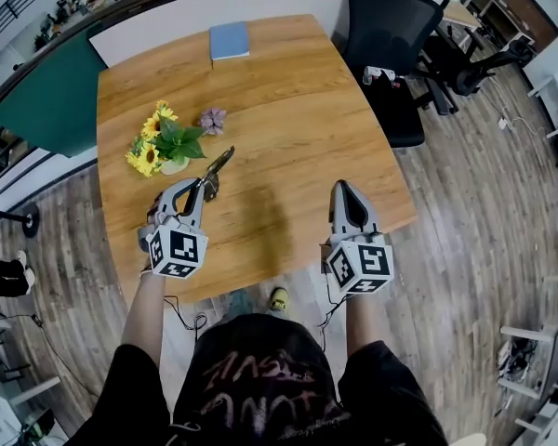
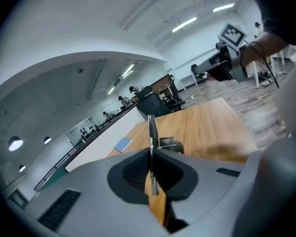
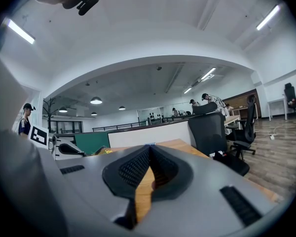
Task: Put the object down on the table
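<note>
The left tongs (image 1: 203, 186) are clamped on a thin metal tool (image 1: 221, 163), gripped edge-on between the 2 pads. The tool juts out over the desk (image 1: 288, 110) near its front-left corner, just beside a bunch of sunflowers (image 1: 163, 142). Whether it touches the wood cannot be told. The right tongs (image 1: 344, 189) are pressed together with nothing in them, over the front edge towards the right corner. A purple flower (image 1: 212, 119) lies beyond the sunflowers, and a blue notebook (image 1: 230, 41) sits at the far edge.
</note>
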The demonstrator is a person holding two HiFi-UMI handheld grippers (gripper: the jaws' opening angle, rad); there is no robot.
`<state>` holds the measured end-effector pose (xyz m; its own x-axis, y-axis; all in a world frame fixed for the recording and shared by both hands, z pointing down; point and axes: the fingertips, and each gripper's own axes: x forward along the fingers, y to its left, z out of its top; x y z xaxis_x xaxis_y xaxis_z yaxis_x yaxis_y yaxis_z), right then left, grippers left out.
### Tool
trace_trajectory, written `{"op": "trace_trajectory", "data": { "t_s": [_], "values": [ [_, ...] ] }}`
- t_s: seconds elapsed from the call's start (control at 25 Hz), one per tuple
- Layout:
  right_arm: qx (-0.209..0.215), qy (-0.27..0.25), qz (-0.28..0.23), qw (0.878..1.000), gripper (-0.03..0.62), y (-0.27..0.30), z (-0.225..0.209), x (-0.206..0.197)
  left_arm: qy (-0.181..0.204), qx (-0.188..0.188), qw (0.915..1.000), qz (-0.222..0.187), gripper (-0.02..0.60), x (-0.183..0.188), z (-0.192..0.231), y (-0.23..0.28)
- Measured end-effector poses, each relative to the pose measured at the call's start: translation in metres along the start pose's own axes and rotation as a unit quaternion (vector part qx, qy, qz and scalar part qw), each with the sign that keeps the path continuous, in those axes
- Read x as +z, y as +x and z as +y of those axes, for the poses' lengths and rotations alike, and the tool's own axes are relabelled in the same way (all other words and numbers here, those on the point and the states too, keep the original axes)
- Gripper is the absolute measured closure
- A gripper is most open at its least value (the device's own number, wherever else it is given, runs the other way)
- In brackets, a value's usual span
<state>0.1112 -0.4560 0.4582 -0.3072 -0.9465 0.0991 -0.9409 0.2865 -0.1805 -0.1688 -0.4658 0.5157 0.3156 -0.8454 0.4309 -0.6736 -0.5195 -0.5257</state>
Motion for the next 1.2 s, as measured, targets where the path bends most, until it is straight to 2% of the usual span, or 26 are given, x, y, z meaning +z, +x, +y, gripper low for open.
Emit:
{"op": "trace_trajectory", "data": {
  "t_s": [0.12, 0.32, 0.76, 1.0, 1.2],
  "values": [
    [-0.001, 0.0, 0.002, 1.0, 0.589, 0.002, 0.0, -0.001, 0.051, -0.018, 0.9984, 0.018, 0.566, -0.006, -0.012, 0.016],
    [-0.005, 0.001, 0.008, 1.0, 0.589, 0.005, -0.001, -0.004, 0.121, -0.057, 0.9896, 0.053, 0.565, -0.024, -0.035, 0.039],
    [-0.007, 0.009, 0.026, 1.0, 0.589, 0.015, 0.004, -0.021, 0.198, -0.128, 0.9651, 0.113, 0.565, -0.074, -0.075, 0.078],
    [-0.013, 0.009, 0.032, 0.999, 0.589, 0.018, 0.003, -0.027, 0.231, -0.159, 0.951, 0.131, 0.565, -0.094, -0.095, 0.091],
    [-0.019, 0.011, 0.04, 0.999, 0.589, 0.016, 0.002, -0.035, 0.24, -0.174, 0.9442, 0.143, 0.565, -0.107, -0.105, 0.098]
  ]
}}
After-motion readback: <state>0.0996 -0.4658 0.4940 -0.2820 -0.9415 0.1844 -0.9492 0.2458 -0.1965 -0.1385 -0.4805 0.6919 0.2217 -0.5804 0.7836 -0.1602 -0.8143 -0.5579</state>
